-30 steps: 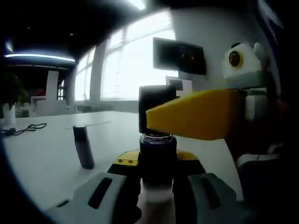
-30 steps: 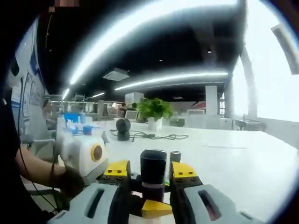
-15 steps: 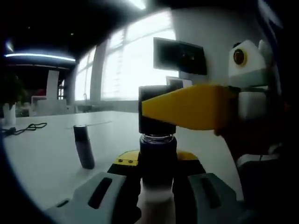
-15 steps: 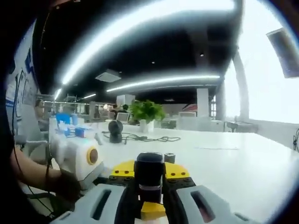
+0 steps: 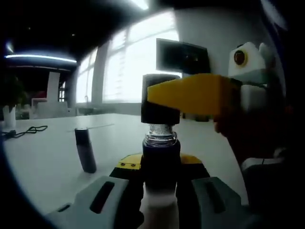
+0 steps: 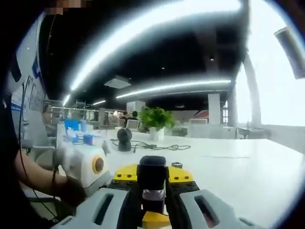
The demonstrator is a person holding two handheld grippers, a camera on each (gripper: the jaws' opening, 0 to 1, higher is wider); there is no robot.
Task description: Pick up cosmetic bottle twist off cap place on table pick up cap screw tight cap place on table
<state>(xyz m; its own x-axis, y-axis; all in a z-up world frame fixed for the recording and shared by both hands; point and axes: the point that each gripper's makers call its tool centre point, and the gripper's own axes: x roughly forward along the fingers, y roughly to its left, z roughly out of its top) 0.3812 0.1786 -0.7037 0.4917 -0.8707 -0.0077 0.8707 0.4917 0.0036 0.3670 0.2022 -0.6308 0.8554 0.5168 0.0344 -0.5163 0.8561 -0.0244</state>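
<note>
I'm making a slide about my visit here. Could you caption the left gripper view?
Left gripper holds the cosmetic bottle upright while the right gripper lifts its black cap, baring the threaded neck.

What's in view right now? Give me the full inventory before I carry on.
Cosmetic bottle: one, dark, clamped upright in the left gripper, silver threaded neck exposed.
Cap: one, black, just above the neck, pinched by the right gripper.
Small dark bottle: one, standing on the table at left.
Table: one, white.
Cable: one, black, far left on the table.
Potted plant: one, green, far end.
Round black device: one, by a cable.
Wall screen: one, dark.
Left gripper: grey with yellow pads.
Right gripper: same.
Person's hand: holding the left gripper.
</note>
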